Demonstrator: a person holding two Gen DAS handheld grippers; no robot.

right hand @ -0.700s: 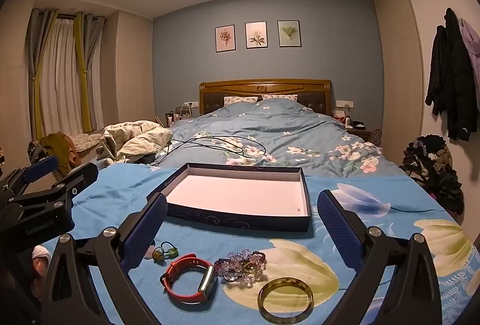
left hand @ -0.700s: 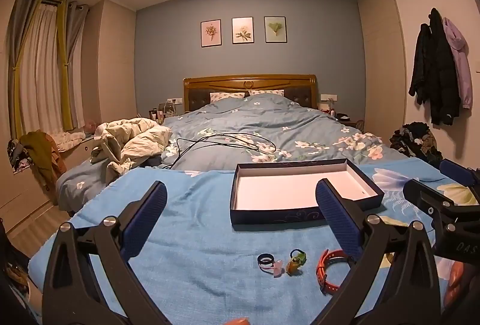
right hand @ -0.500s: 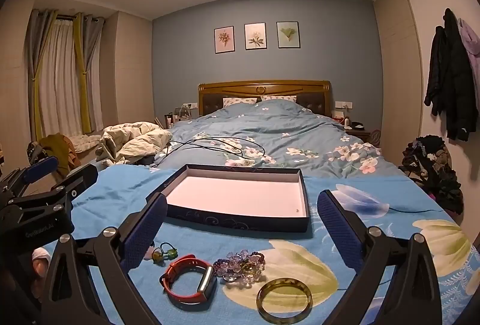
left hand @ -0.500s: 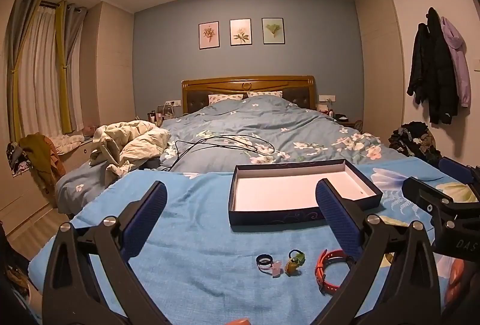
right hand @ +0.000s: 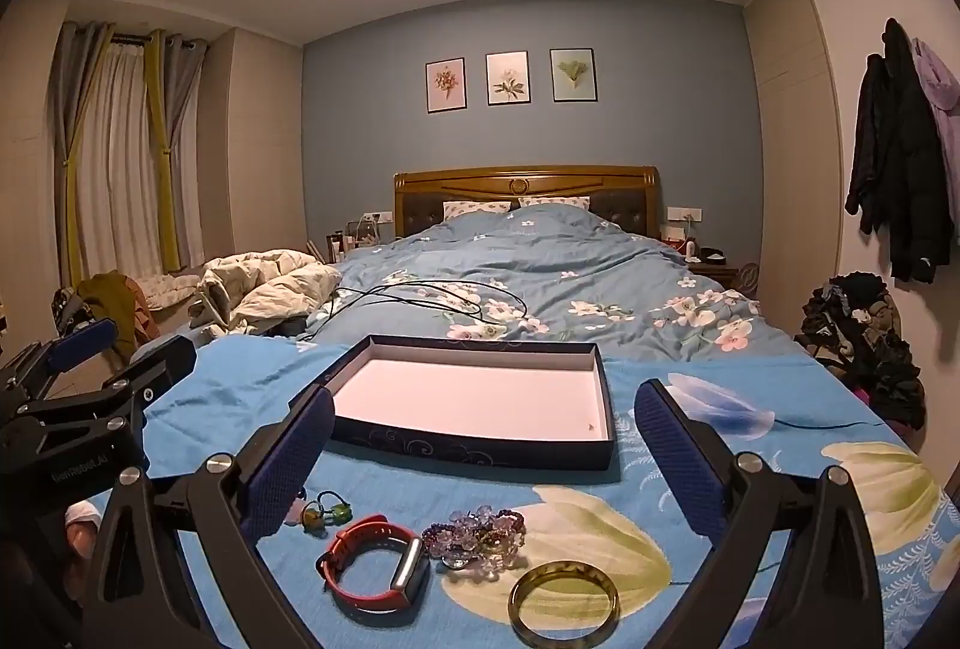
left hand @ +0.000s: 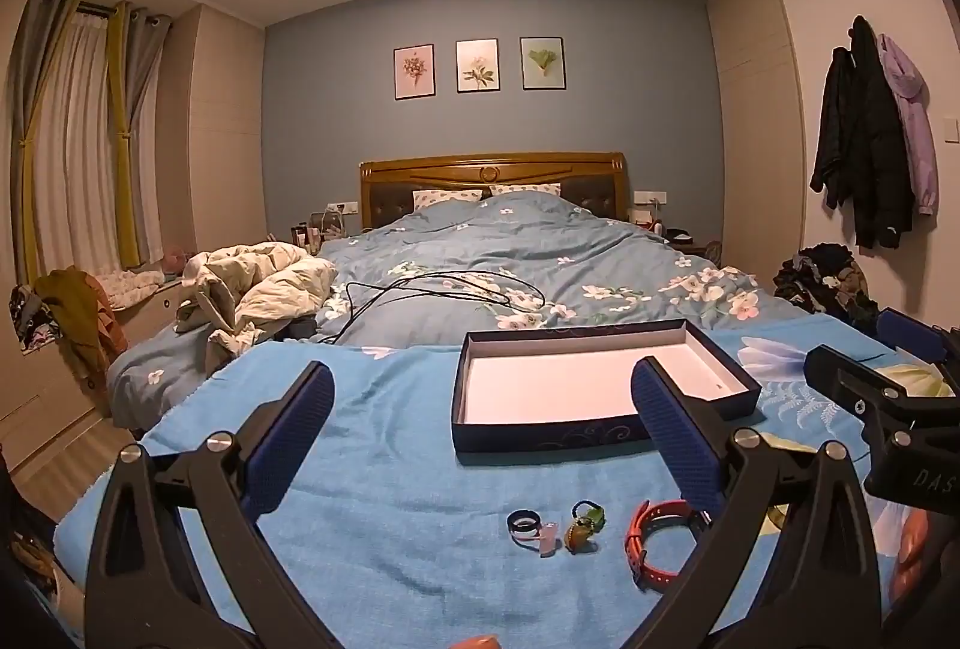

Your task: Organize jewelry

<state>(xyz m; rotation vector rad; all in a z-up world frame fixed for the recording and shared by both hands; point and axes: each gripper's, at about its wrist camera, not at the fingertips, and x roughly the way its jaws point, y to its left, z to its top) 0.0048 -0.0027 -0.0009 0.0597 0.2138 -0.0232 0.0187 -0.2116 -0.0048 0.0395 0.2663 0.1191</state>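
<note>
We've got both hand-held grippers, left (left hand: 480, 439) and right (right hand: 485, 454), spread wide with nothing in them. The jewelry sits on the bed just in front of the empty box (right hand: 480, 448): red watch (right hand: 372, 568), bead cluster (right hand: 477, 535), gold bangle (right hand: 563, 598), small rings (left hand: 525, 522).

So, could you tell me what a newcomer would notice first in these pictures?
Probably the open dark box with its bare white floor, lying on the blue cloth at the foot of the bed. Then the jewelry lined up in front of it: a red watch, a beaded bracelet and a gold bangle.
</note>
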